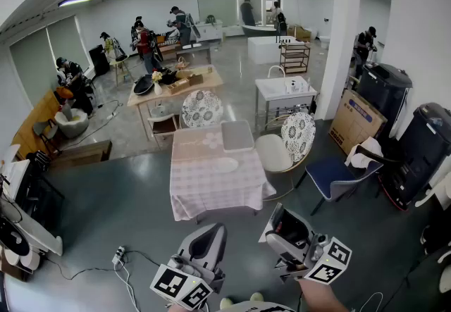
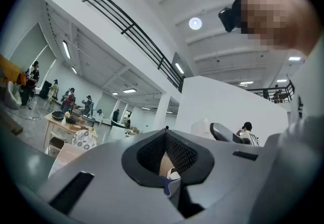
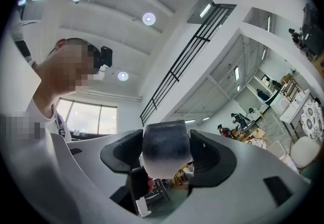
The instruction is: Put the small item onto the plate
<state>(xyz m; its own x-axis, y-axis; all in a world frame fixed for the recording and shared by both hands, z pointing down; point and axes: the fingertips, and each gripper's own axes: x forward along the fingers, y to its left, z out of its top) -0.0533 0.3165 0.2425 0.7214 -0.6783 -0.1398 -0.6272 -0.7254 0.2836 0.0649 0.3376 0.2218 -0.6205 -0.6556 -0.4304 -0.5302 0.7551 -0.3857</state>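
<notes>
Far ahead in the head view stands a table (image 1: 190, 187) under a pale checked cloth, with a white oval plate (image 1: 225, 165) near its middle. Both grippers are low in that view, well short of the table. My right gripper (image 1: 285, 227) is shut on a small cylinder (image 3: 164, 147), dark at one end and white at the other, which its pads hug on both sides. My left gripper (image 1: 206, 239) has its jaws together with nothing between them. Both gripper views point up at the ceiling, and the left gripper (image 2: 166, 154) shows only its notched pads.
A grey square tray (image 1: 237, 136) lies at the table's far end. Patterned round-backed chairs (image 1: 299, 134) stand behind and to the right, then a blue chair (image 1: 331, 175). Cables and a power strip (image 1: 118, 256) lie on the floor at left. People work at distant tables.
</notes>
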